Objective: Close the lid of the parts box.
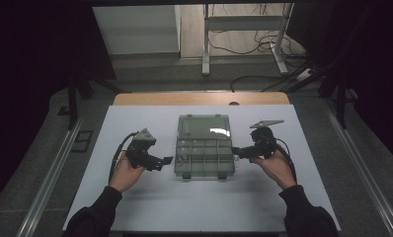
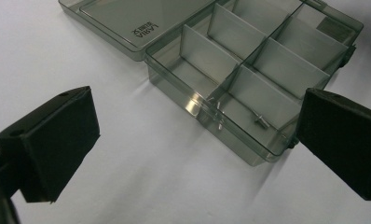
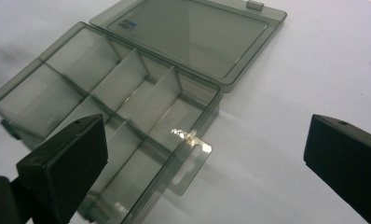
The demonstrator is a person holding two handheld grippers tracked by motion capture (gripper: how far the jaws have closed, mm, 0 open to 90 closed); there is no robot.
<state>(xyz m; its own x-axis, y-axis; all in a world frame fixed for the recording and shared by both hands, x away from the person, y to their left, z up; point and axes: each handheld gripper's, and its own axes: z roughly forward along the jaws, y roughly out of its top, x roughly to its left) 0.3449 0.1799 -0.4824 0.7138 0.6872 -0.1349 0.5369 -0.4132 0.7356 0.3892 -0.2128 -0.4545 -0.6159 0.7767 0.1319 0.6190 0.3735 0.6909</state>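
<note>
The box (image 1: 204, 157), a smoky clear organizer, lies open mid-bench (image 1: 150, 207), its lid (image 1: 204, 126) folded flat away from the person and its long axis running left to right. Small print on the lid is too blurred to read. A screw (image 2: 259, 119) lies in a near-left compartment. The left tool (image 1: 166, 160) and right tool (image 1: 235, 150) flank the box, both spread wide and holding nothing.

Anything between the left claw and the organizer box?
No: bare white table between the left claw and the open organizer box, clearest in the left gripper view.
</note>
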